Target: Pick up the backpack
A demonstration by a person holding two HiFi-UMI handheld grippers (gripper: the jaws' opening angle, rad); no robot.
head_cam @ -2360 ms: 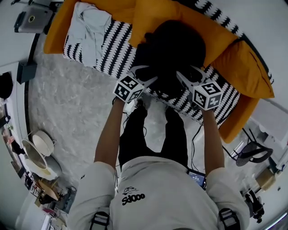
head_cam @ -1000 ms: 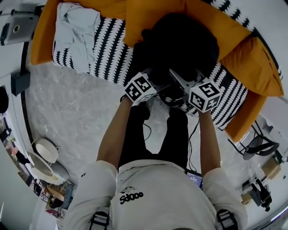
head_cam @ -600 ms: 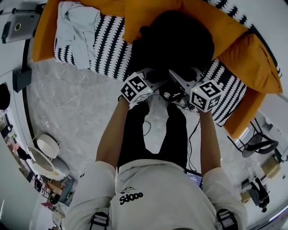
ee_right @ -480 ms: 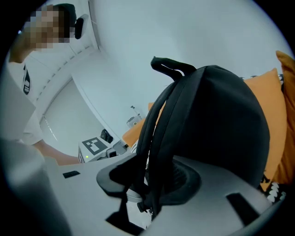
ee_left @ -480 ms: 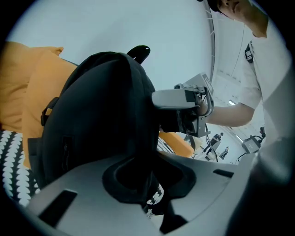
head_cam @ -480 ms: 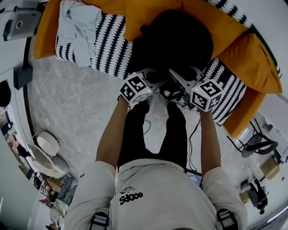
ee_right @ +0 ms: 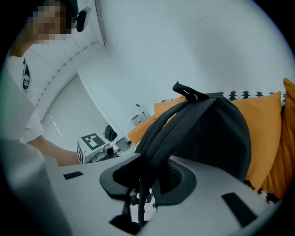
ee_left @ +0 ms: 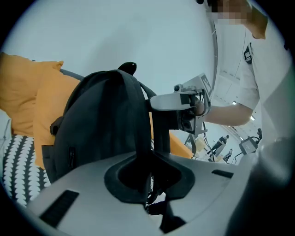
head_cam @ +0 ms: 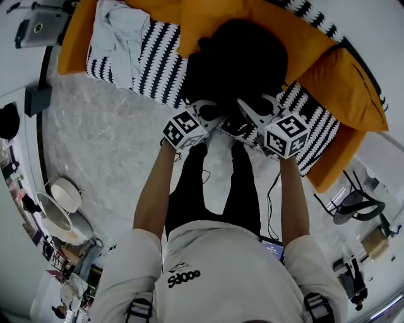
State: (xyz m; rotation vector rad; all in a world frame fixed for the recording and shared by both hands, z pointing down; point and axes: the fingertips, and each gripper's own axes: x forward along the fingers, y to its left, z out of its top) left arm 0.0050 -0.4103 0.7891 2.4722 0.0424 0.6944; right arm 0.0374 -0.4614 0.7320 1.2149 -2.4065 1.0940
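I've just been closing both sets of fingers: my left gripper (ee_left: 147, 184) now clamps one strap (ee_left: 140, 154) of the black backpack (head_cam: 243, 57), and my right gripper (ee_right: 140, 186) clamps the other strap (ee_right: 159, 138).

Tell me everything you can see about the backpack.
The backpack is black, soft fabric, rounded on top with a carry loop, upright against an orange cushion on the zigzag-patterned sofa. Its two shoulder straps face the person; the left gripper and right gripper have each just closed their jaws on one. Whether its base touches the seat is hidden.
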